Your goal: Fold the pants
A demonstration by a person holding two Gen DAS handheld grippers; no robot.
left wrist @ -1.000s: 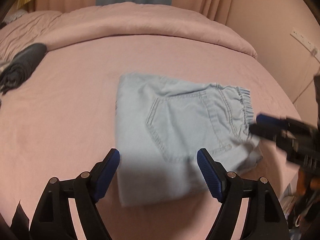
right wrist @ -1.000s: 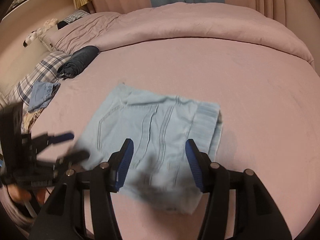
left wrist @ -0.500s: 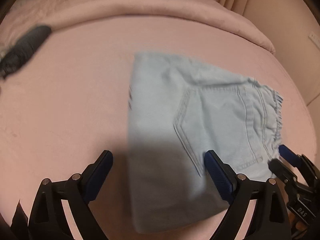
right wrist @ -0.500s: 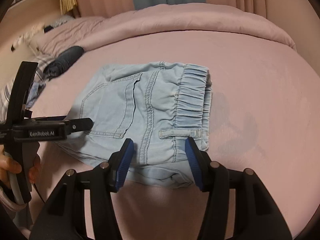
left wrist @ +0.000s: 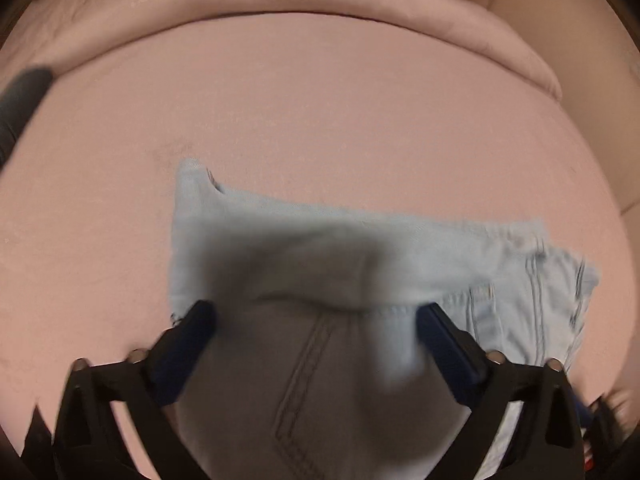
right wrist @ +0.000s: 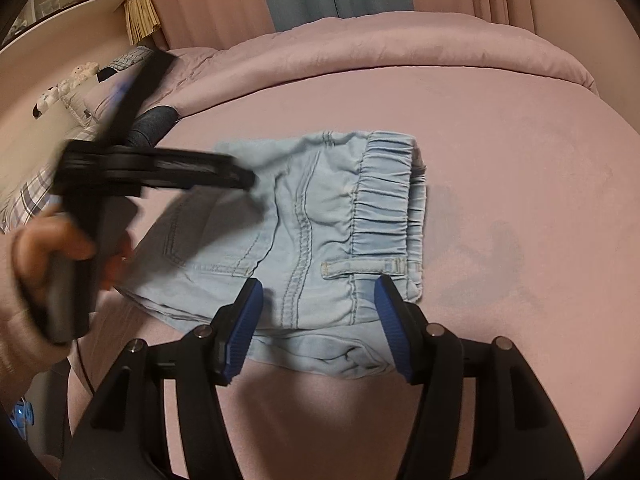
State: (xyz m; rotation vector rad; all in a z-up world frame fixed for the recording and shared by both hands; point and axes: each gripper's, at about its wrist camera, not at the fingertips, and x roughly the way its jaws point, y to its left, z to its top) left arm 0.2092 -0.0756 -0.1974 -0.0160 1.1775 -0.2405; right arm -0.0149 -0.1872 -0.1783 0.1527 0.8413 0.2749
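The light blue denim pants (right wrist: 320, 216) lie folded into a compact rectangle on the pink bed sheet (right wrist: 500, 160), elastic waistband to the right. My right gripper (right wrist: 318, 286) hovers over the near edge by the belt loop. Its jaws are opening slightly and nothing is pinched. In the left wrist view, the pants (left wrist: 260, 220) fill the space under my left gripper (left wrist: 314, 312). Its jaws are opening wide over the pocket area, the pads apart from the cloth sides. From the right wrist view one of its fingers (right wrist: 208, 168) reaches over the pants' left part.
A person's hand (right wrist: 44, 248) holds the left gripper's handle. A dark rolled garment (right wrist: 154, 126) and a plaid pillow (right wrist: 28, 196) lie at the left. A bunched pink quilt (right wrist: 400, 40) runs along the back. Bare sheet lies right of the pants.
The left gripper swung in over the pants, dropped close to them and spread its jaws wider. The right gripper sank toward the waistband edge, then held still.
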